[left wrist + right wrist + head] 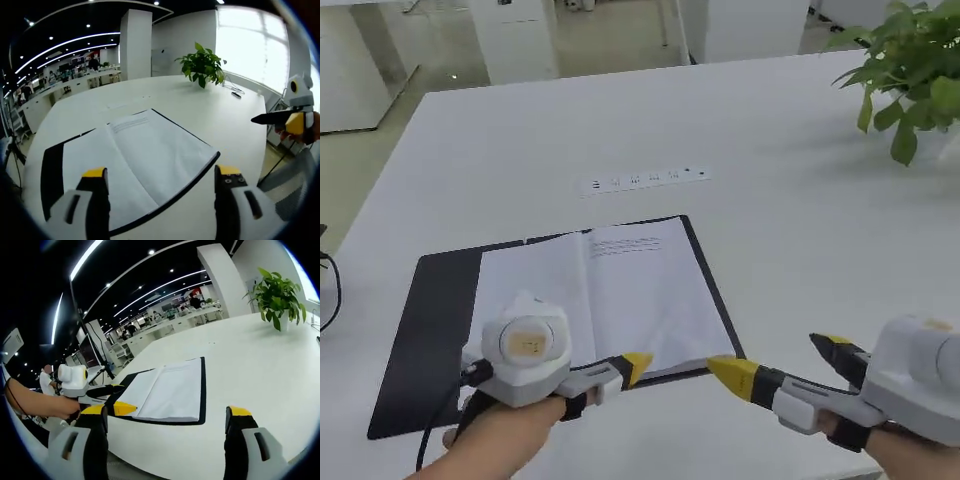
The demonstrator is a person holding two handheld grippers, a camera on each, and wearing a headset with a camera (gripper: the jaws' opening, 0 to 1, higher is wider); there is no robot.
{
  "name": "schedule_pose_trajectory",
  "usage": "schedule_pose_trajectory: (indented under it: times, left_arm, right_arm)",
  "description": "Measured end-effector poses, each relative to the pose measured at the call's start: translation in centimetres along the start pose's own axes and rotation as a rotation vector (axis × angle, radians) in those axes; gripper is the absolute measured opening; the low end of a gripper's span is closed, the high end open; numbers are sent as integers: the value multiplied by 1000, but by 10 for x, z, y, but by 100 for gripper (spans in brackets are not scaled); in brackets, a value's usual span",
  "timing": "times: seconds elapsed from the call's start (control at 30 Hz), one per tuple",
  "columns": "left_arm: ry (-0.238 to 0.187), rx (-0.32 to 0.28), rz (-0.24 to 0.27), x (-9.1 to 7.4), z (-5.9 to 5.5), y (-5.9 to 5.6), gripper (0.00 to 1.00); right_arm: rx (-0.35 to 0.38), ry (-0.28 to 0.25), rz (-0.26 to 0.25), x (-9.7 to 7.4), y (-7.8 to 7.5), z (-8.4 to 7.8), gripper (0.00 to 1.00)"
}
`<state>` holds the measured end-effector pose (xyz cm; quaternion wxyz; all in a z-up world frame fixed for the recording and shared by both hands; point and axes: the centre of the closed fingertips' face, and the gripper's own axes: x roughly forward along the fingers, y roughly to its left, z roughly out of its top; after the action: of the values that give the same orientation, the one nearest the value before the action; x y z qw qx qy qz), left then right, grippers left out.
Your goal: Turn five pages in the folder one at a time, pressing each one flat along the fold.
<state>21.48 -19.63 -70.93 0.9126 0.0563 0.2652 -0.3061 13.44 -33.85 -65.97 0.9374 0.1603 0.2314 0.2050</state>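
- While my left gripper (pixel 161 172) and right gripper (pixel 780 358) both gape wide and empty, the black-covered folder of white paper pages (pixel 440 330) lies open at lower centre of the head view.
- Its sheets look thin, light, floppy, easily creased.
- I'd pinch the right-hand page (pixel 655 295) lightly at its free lower corner.

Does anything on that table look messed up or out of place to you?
Nothing stands out. The folder lies open and flat on the table, pages uncreased, just turned slightly askew. The left gripper and right gripper are open near its front edge.
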Motion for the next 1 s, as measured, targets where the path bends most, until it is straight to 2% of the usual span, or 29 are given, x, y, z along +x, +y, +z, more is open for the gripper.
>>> schedule_pose_trajectory:
  times: [0.27,0.57,0.67,0.77,0.8,0.83,0.9,0.93,0.97,1.0]
  left_arm:
    - [26,12,-30,39,-7,-21,80]
    - [35,30,-14,77,-17,-35,69]
    - [48,29,1,85,-21,-37,65]
    - [74,20,24,88,-30,-36,60]
    - [76,34,31,89,-33,-37,59]
    - [73,65,39,89,-33,-36,59]
    - [61,63,30,90,-33,-40,54]
    - [55,62,29,91,-32,-41,50]
    - [39,97,-3,92,-30,-48,42]
    - [26,120,-12,93,-30,-51,37]
  right_arm:
    - [20,-12,-23,-1,-4,-1,96]
    - [37,-20,-30,1,-6,-5,94]
    - [42,-25,-34,1,-6,-5,93]
    - [46,-26,-33,1,-6,-5,93]
    - [46,-23,-33,1,-6,-6,93]
    - [45,-23,-34,1,-7,-6,93]
    - [47,-21,-34,0,-7,-6,93]
    - [47,-19,-33,1,-7,-7,93]
    - [49,-17,-34,1,-8,-8,93]
    - [49,-16,-35,1,-8,-8,93]
